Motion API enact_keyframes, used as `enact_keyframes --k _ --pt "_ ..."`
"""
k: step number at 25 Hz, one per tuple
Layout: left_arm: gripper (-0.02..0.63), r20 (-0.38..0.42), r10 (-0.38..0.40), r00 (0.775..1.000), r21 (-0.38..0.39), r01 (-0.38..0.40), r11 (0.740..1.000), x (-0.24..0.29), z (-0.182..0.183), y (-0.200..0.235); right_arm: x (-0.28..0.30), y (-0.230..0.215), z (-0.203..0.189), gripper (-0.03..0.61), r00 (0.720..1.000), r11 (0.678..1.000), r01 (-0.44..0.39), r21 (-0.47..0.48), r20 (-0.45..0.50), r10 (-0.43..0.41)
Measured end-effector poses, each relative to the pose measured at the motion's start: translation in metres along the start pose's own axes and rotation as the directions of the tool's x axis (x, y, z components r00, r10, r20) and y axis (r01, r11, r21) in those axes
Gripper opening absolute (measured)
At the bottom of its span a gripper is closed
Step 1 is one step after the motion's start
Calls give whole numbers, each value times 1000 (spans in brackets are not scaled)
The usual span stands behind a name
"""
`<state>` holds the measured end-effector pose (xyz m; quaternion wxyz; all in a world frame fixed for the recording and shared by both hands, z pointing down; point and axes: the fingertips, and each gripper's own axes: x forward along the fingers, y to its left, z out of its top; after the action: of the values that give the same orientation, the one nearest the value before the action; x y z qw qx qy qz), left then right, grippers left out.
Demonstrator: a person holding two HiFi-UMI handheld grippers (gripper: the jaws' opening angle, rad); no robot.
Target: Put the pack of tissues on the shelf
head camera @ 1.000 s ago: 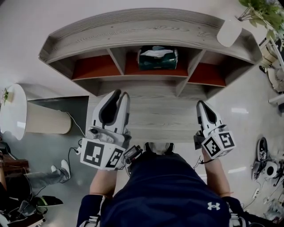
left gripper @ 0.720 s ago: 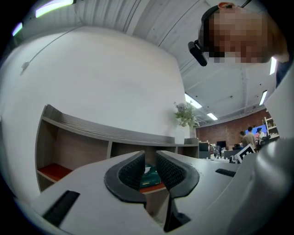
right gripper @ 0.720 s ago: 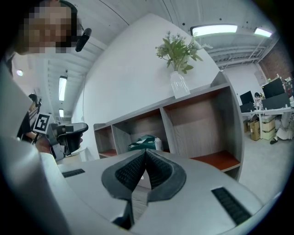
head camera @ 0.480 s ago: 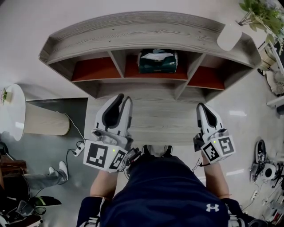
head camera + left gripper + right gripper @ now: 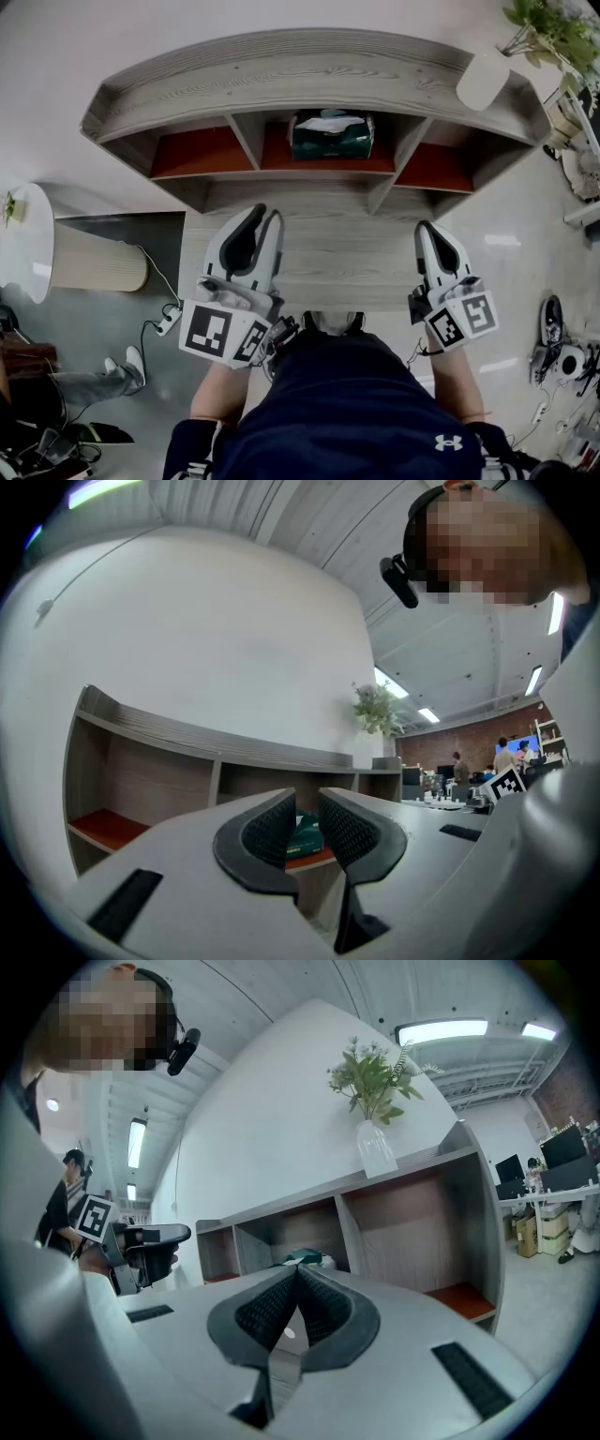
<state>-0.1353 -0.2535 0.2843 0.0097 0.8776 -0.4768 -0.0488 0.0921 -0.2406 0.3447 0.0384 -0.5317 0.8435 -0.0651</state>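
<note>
Sits in the middle compartment of the shelf (image 5: 281,75): pack of tissues (image 5: 332,136), on the red floor, well apart from both tools. On the left gripper (image 5: 306,799), jaws parted, gripping nothing; on the right gripper (image 5: 297,1269), jaws closed tip to tip, empty. Held level, facing the shelf.

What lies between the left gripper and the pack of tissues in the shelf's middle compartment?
In the head view, only a bare stretch of grey wooden board lies between the left gripper and the pack of tissues; no object stands there.
</note>
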Motion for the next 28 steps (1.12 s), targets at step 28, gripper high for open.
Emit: enact_keyframes --k 28 --pt "84 -12 -23 1000 -6 23 1000 11 -4 1 3 3 8 12 1000 1000 -9 -26 13 9"
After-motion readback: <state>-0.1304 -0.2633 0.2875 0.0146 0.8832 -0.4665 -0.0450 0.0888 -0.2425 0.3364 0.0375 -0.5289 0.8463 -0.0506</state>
